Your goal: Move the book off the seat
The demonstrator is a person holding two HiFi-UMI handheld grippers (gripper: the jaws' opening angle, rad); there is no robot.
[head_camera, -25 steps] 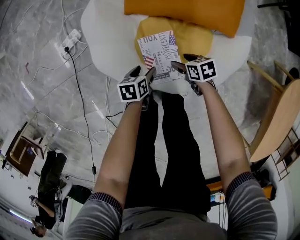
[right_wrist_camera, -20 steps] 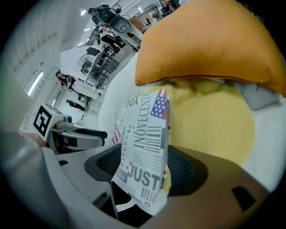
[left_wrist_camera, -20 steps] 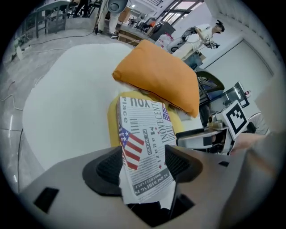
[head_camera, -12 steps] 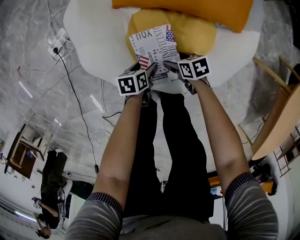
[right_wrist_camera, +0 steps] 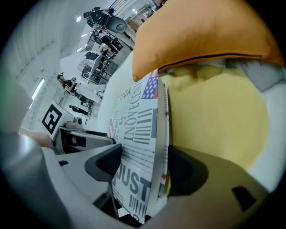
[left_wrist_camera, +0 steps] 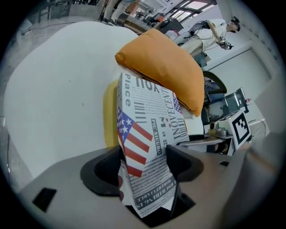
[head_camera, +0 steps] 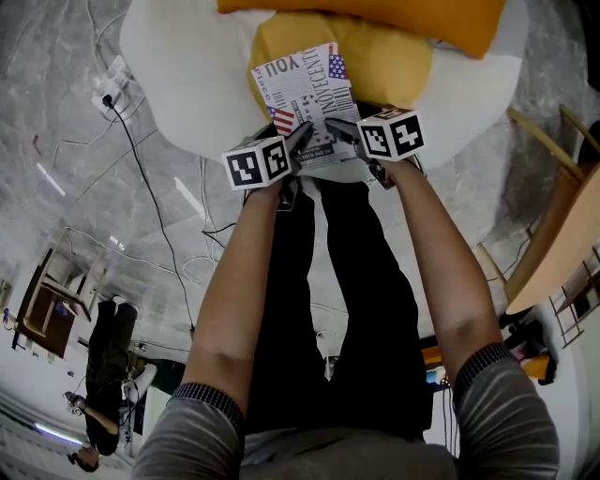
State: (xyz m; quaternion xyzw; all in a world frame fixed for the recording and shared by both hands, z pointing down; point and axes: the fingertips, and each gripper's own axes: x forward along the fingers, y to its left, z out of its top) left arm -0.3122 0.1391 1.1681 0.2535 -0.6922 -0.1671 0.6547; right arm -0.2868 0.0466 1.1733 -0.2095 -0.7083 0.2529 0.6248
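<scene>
Two grippers at book [head_camera: 302, 89], top centre: we are opening left gripper [head_camera: 298, 150] fingers, closing right gripper [head_camera: 349, 141] fingers, book between each.

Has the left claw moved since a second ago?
Yes: the left claw has advanced toward the yellow cushion; its jaws are opening with the book between them.

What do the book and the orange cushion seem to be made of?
The book looks like paper with a matte printed cover: newspaper-style lettering, a flag, no glare. The orange cushion is probably matte woven fabric over soft filling: it bulges roundly and shows a dark seam.
</scene>
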